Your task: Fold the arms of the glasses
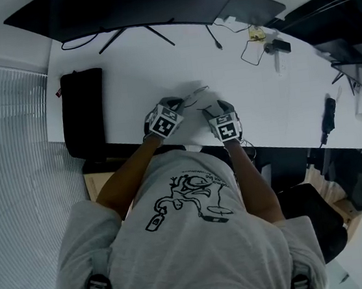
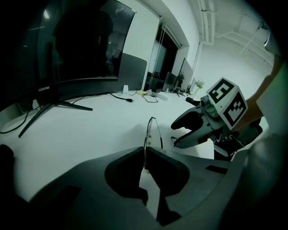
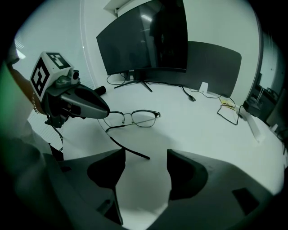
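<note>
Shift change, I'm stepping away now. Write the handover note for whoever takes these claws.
Left claw: shut on one end of the glasses frame.
Right claw: open, holding nothing.
Glasses: between the two claws, near the front edge of the table.
Done: one arm looks folded across behind the lenses.
Left: the other arm sticks out toward the right claw; fold it in.

Glasses (image 3: 143,119): one end hidden behind left gripper (image 3: 104,110); monitor (image 1: 131,6) top cut off at head view edge.
</note>
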`<state>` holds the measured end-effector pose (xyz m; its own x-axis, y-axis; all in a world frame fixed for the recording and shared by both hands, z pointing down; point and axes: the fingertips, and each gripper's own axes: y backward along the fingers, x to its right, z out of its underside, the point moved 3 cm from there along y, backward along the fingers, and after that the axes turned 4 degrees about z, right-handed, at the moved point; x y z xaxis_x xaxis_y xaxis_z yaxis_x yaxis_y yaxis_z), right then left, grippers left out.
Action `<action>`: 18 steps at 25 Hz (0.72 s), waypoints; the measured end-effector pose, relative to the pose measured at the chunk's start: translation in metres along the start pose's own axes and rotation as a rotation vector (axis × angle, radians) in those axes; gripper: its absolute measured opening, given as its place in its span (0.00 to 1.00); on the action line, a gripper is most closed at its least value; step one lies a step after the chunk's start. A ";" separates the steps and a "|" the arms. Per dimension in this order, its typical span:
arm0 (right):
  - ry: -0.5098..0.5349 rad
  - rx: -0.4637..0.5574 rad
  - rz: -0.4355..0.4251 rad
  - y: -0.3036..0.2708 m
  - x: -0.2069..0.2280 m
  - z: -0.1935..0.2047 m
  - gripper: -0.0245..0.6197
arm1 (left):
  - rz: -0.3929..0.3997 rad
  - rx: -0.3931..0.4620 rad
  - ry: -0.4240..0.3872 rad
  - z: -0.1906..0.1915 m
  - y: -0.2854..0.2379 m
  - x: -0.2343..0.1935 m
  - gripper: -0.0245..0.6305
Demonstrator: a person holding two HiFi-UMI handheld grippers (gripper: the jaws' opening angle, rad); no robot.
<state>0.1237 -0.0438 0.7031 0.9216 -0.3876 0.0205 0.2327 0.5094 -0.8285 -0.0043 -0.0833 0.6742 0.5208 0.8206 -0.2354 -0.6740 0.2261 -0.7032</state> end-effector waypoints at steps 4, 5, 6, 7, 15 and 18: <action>-0.005 0.005 0.009 -0.002 0.005 -0.005 0.50 | 0.009 -0.007 -0.008 0.001 0.000 0.002 0.09; -0.008 0.005 0.010 -0.003 0.006 -0.006 0.50 | 0.013 -0.006 -0.010 0.001 -0.001 0.002 0.09; -0.009 0.005 0.012 -0.004 0.007 -0.008 0.50 | 0.017 -0.006 -0.011 0.001 -0.001 0.002 0.09; -0.009 0.005 0.014 -0.005 0.008 -0.009 0.50 | 0.021 -0.009 -0.011 0.001 0.000 0.004 0.09; -0.013 0.001 0.019 -0.011 0.013 -0.016 0.50 | 0.044 -0.020 -0.019 0.001 0.002 0.008 0.09; -0.013 0.003 0.026 -0.013 0.016 -0.021 0.50 | 0.052 -0.021 -0.027 0.000 0.001 0.008 0.09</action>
<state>0.1287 -0.0732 0.7027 0.9312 -0.3644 0.0063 0.2097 0.5217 -0.8270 -0.0006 -0.0768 0.6714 0.4708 0.8450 -0.2535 -0.6885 0.1723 -0.7045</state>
